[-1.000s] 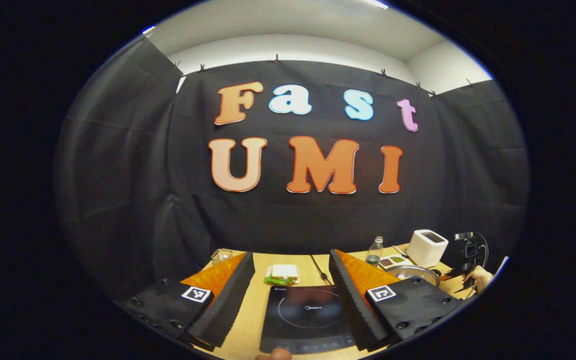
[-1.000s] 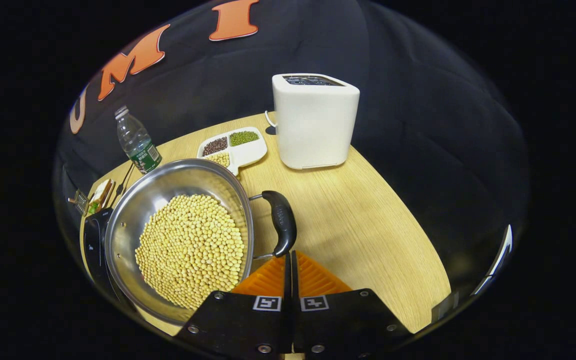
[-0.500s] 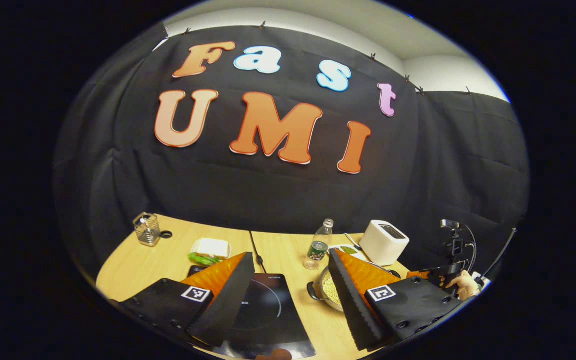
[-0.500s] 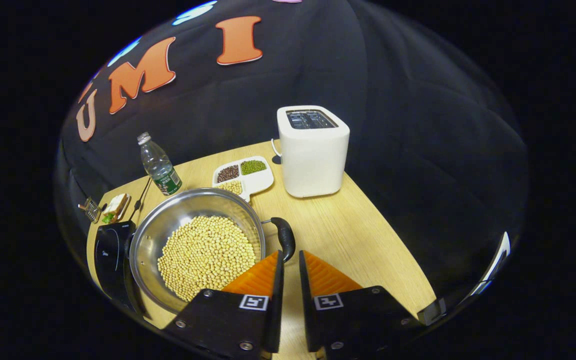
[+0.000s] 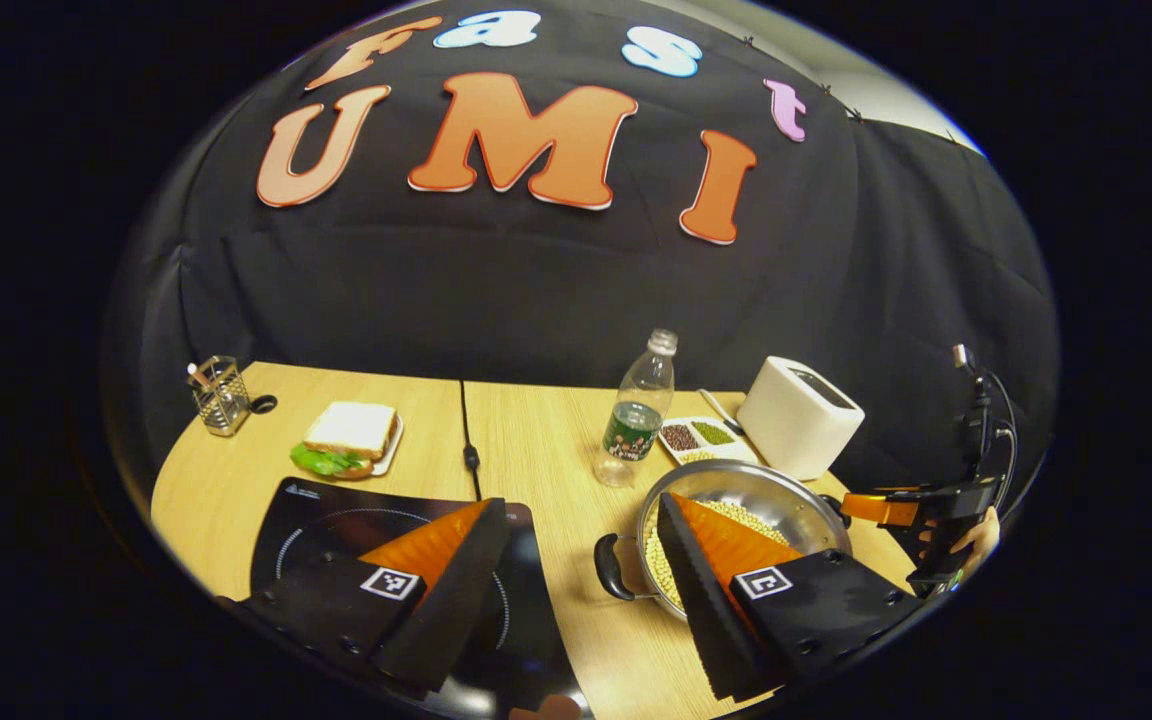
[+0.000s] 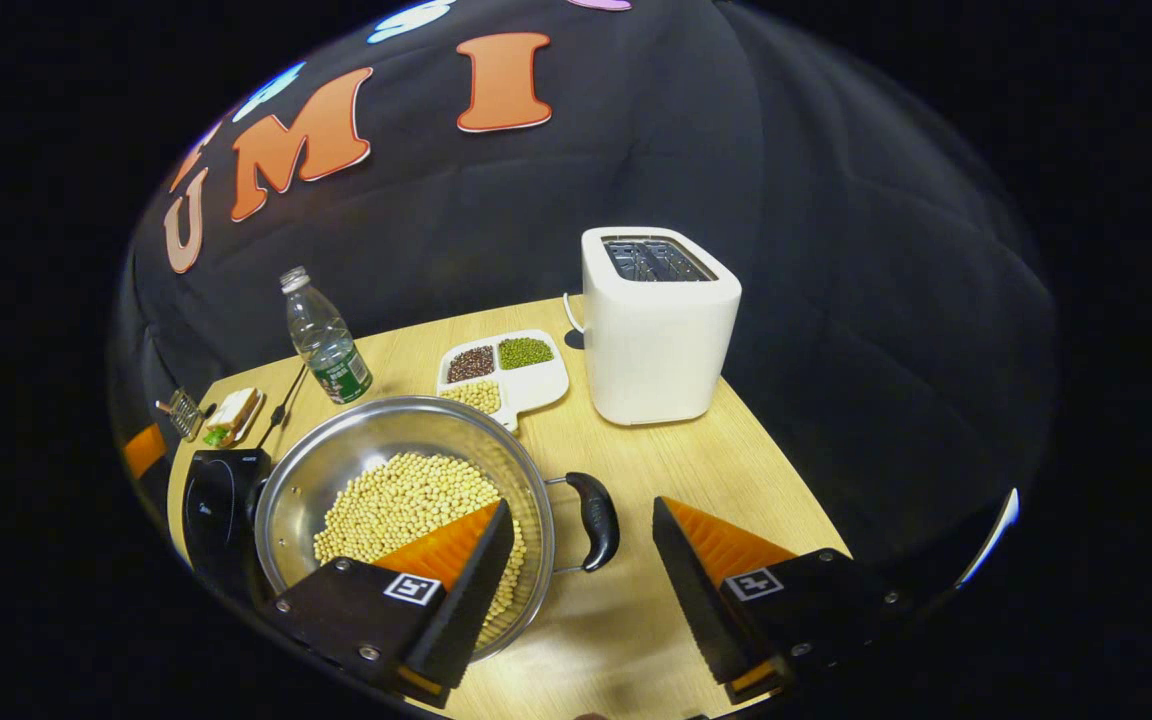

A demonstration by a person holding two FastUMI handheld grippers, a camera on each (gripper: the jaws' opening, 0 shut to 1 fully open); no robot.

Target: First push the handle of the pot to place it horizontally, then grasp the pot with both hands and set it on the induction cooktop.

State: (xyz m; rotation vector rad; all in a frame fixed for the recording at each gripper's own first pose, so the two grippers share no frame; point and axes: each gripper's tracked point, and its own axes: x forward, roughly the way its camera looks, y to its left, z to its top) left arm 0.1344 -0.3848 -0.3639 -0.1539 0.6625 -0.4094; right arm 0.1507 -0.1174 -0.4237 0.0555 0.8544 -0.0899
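Observation:
A steel pot (image 6: pixel 356 455) full of pale soybeans (image 6: pixel 396 500) stands on the wooden table, right of the black induction cooktop (image 5: pixel 326 505). My right gripper (image 6: pixel 579 505) is open, and the pot's black right handle (image 6: pixel 596 510) lies between its spread fingers without touching them. My left gripper (image 5: pixel 578 502) is open above the table, with one finger over the cooktop and the other over the pot (image 5: pixel 746 482). The pot's left handle (image 5: pixel 608 570) sits just below its gap. In the left gripper view, a hand holds the right gripper (image 5: pixel 886 508) at the pot's far side.
A white toaster (image 6: pixel 661 325) and a divided dish of beans (image 6: pixel 501 365) stand behind the pot. A water bottle (image 5: pixel 636 420) is between the pot and the cooktop's cable (image 5: pixel 466 430). A sandwich plate (image 5: pixel 348 438) and a wire holder (image 5: pixel 218 395) sit at the far left.
My right gripper has opened from shut and now straddles the pot's right handle. My left gripper has tipped down toward the table and shifted right toward the pot.

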